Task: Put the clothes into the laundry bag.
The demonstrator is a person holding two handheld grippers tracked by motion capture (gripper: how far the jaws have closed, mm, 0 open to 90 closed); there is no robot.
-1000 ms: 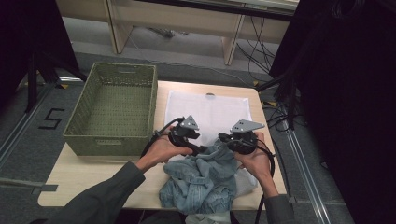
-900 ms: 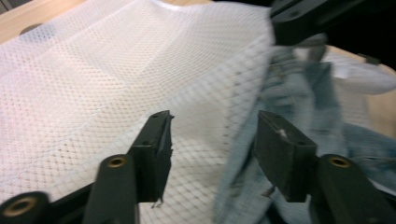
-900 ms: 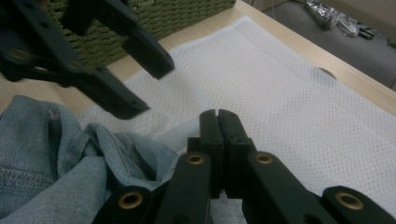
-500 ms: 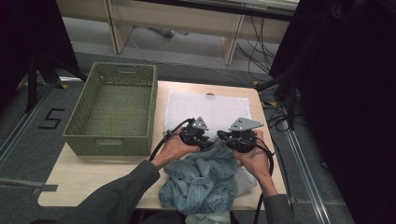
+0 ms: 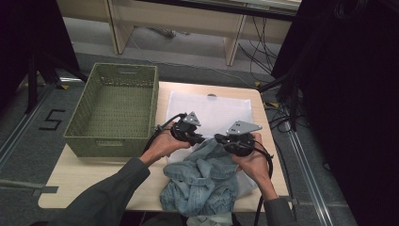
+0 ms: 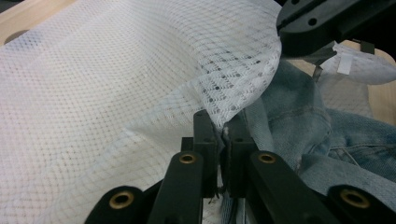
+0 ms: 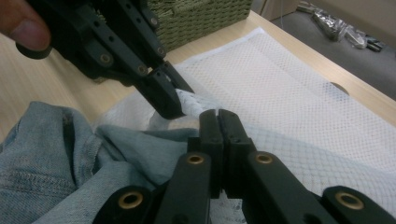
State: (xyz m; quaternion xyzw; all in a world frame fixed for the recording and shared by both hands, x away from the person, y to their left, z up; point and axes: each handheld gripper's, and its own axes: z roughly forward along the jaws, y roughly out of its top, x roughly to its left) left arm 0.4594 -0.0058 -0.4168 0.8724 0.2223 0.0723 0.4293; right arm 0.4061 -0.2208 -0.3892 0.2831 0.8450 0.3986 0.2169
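Note:
A white mesh bag (image 5: pixel 211 110) lies flat on the wooden table, and a crumpled blue denim garment (image 5: pixel 202 183) covers its near edge. My left gripper (image 5: pixel 200 140) has just been closing and is now shut on the bag's edge (image 6: pixel 243 93), with mesh pinched between its jaws. My right gripper (image 5: pixel 219 139) sits just to its right, jaws shut on the same mesh rim (image 7: pixel 196 105), which rises toward it above the denim (image 6: pixel 327 140). In the right gripper view the left gripper (image 7: pixel 168 107) pinches the mesh just beyond my own shut jaws, with denim (image 7: pixel 46 154) at the lower left.
A green woven basket (image 5: pixel 113 141) stands on the table's left half, close to my left hand. The denim hangs over the table's near edge. Dark equipment and cables (image 5: pixel 282 117) crowd the floor to the right of the table.
The left hand has shifted right toward the right gripper, and its jaws have gone from apart to shut on the mesh edge. The right hand has stayed put.

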